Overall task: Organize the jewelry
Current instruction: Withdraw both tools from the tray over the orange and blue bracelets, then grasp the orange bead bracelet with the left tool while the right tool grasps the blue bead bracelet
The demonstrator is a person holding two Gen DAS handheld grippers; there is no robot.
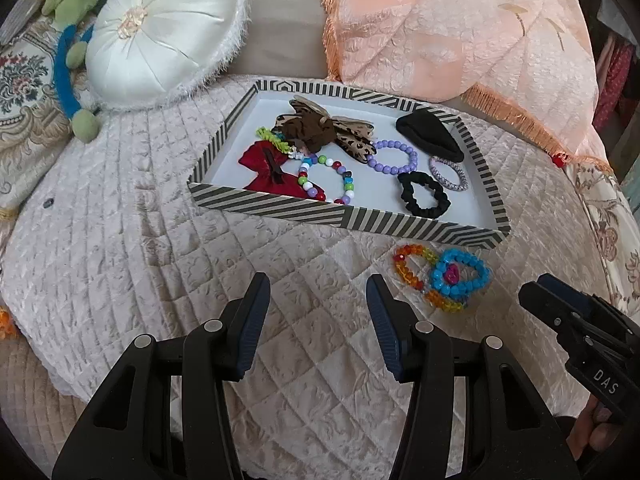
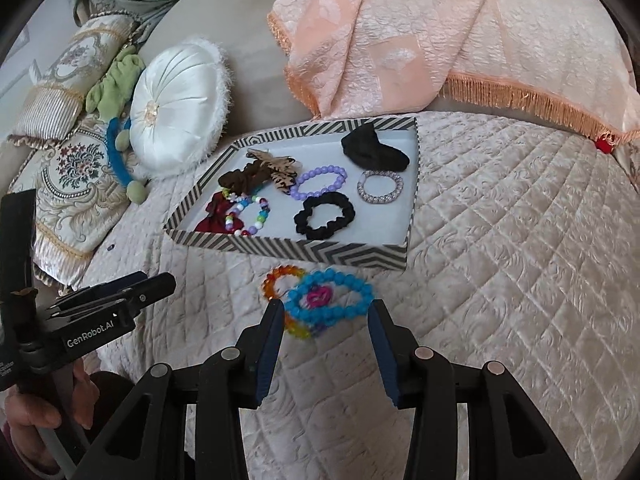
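While both grippers stand spread, the right gripper (image 2: 325, 312) brackets the blue bracelet (image 2: 330, 298) on the bed (image 2: 500, 240) beside the striped tray (image 2: 288, 250); the left gripper (image 1: 318, 284) holds nothing.

We see a tray (image 1: 280, 206) resting on the bed (image 1: 140, 240), with a round cushion (image 1: 160, 32) behind it to the left and a fringed blanket (image 1: 460, 32) behind it to the right. In the tray, a bow (image 1: 268, 170) lies at the near left, a beaded bracelet (image 1: 326, 178) just right of it, and a scrunchie (image 1: 424, 194) further right, near the front wall. Behind these lie a hair clip (image 1: 340, 132) and a second beaded bracelet (image 1: 394, 156). Two overlapping bracelets (image 2: 320, 300) lie on the bed just before the tray. Our right tool (image 2: 324, 344) sits just before them, one finger on either side; our left tool (image 1: 318, 320) is to their left.
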